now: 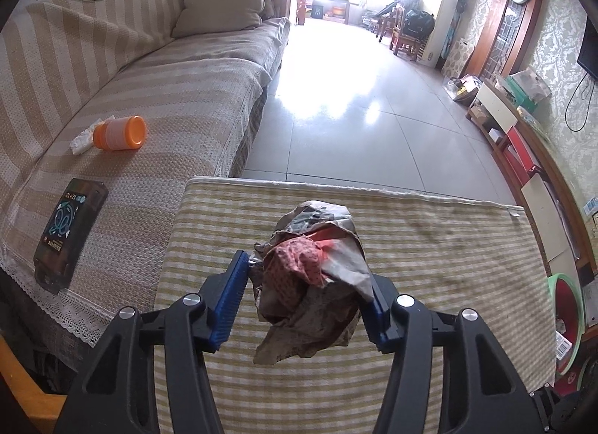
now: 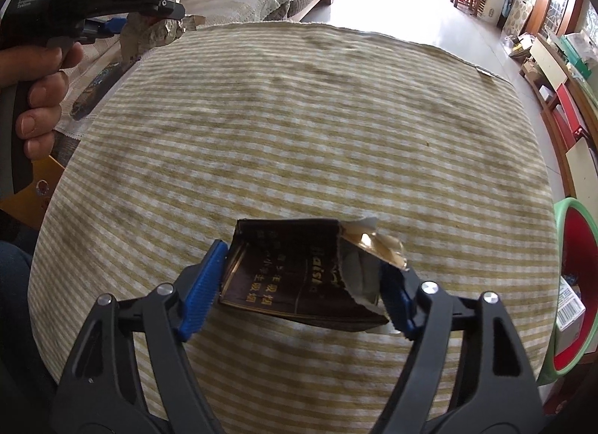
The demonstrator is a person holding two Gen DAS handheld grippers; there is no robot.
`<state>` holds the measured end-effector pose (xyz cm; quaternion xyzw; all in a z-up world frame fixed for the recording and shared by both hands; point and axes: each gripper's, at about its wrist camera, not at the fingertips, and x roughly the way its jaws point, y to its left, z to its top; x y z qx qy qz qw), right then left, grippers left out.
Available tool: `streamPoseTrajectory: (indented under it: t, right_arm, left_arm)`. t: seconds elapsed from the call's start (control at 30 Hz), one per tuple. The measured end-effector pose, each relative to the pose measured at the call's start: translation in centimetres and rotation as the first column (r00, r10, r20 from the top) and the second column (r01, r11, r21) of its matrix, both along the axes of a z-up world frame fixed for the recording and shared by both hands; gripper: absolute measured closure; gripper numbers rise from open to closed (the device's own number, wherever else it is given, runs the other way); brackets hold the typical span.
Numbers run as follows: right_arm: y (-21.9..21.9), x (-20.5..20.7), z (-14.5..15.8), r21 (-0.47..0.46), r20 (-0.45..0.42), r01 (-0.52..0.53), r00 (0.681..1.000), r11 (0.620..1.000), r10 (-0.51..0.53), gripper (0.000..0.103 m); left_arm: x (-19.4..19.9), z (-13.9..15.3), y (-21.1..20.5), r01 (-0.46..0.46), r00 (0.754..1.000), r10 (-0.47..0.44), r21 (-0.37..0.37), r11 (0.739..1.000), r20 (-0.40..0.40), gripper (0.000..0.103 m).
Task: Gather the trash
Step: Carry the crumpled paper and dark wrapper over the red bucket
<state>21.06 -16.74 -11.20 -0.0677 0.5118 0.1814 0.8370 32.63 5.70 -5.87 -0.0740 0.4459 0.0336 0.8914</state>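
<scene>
gripping a crumpled paper wad [image 1: 312, 284] at lower centre, the left gripper [image 1: 304, 299] is holding it just above the striped table [image 1: 448, 247]; it is looking light and soft, best pinched across its bulk. the right gripper [image 2: 299, 295] is clamping a torn dark carton [image 2: 295, 277] by its side edges at lower centre; thin card, likely buckling under pressure. counting one wad, one carton, one orange cup [image 1: 119, 133] lying on the sofa [image 1: 157, 79].

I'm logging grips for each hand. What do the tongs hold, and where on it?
Left tongs pinch a crumpled paper wrapper across its middle. Right tongs clamp a dark torn-open packet by its two side edges.
</scene>
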Motion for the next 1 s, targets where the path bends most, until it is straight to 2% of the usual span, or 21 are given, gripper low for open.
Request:
streamPoseTrajectory:
  t: [0.43, 0.73, 1.0]
  right_arm:
    - [-1.9, -1.3, 4.3, 0.056, 0.064, 0.032, 0.997, 0.998, -0.036, 0.028]
    - [-4.8, -3.3, 7.7, 0.086, 0.127, 0.076, 0.988, 0.993, -0.086, 0.028]
    - [-8.8, -4.2, 10.4, 0.132, 0.190, 0.142, 0.968, 0.981, -0.166, 0.029]
  left_arm:
    - [-4.6, 5.0, -2.5, 0.036, 0.997, -0.036, -0.004, 0.999, 0.070, 0.051]
    - [-8.6, 6.6, -5.1, 0.071, 0.994, -0.071, 0.003, 0.997, 0.084, 0.051]
    - [-12.2, 7.7, -8.3, 0.127, 0.988, -0.129, 0.027, 0.991, 0.083, 0.051]
